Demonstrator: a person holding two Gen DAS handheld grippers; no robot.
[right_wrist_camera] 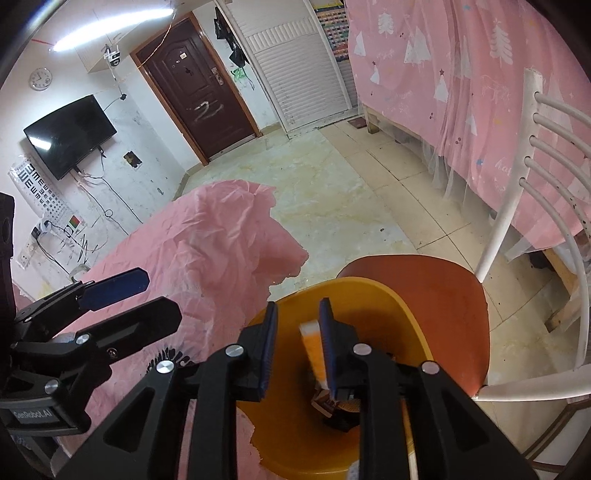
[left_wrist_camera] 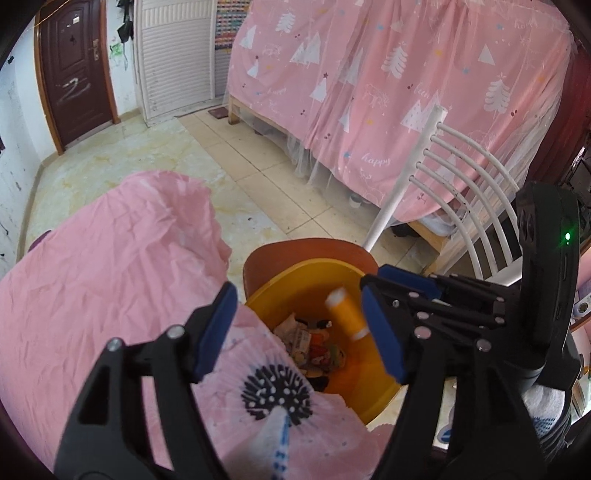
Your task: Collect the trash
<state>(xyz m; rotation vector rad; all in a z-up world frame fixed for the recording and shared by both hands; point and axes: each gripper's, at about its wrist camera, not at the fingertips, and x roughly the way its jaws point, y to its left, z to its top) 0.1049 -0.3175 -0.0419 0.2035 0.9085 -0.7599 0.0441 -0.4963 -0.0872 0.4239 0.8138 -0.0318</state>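
Both wrist views look steeply down, close over the yellow bin [left_wrist_camera: 373, 402] [right_wrist_camera: 295, 443].

A dark brown door [right_wrist_camera: 199, 99] stands in the scuffed white wall [right_wrist_camera: 147, 125], beside a white louvered door [right_wrist_camera: 295, 62]. A black television [right_wrist_camera: 70, 134] hangs on the wall under a round clock [right_wrist_camera: 40, 79], with a lit ceiling tube [right_wrist_camera: 110, 26] above. The floor [right_wrist_camera: 332, 192] is pale tile. A pink tree-print curtain [left_wrist_camera: 388, 92] drapes the bed, near a white chair [right_wrist_camera: 524, 206] with an orange seat.
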